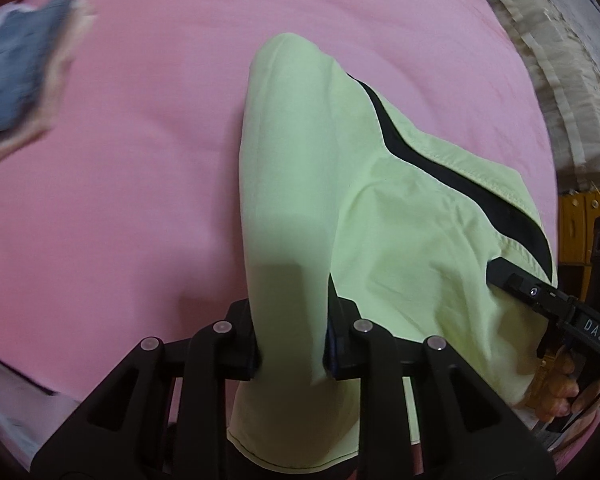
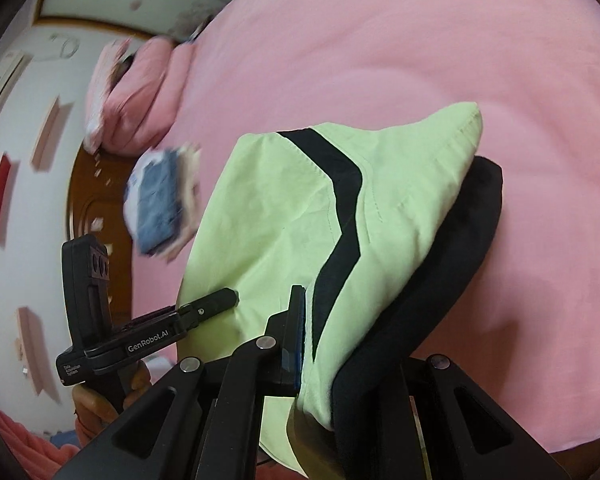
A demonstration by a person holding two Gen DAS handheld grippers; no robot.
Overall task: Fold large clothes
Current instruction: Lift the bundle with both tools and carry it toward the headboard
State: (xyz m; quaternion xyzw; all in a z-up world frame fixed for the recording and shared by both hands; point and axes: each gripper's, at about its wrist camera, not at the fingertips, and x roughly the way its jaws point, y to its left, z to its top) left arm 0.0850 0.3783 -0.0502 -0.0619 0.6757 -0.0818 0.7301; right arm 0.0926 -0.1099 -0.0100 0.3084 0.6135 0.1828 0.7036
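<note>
Over pink bed (image 1: 140, 160), both grippers pinching garment (image 1: 300, 200), perhaps lifted.

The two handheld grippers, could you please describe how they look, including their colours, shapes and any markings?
Both are matte black, with triangular cut-out linkage arms joined by round silver pins. The left gripper has blue pads; its side reads "GenRobot.AI". The right gripper shows a blue pad too, and a "DAS" label in the left wrist view.

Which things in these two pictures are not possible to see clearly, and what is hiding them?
- Garment, both views: bunched and cut off by the lower edge, so its type is unclear.
- Left gripper, left wrist view: cloth covers the inner pads.
- Right gripper, right wrist view: black cloth hides one finger.
- Stack of folded clothes on the bed: motion blur, items not countable.
- Hand, left wrist view: mostly cut off by the edge.
</note>
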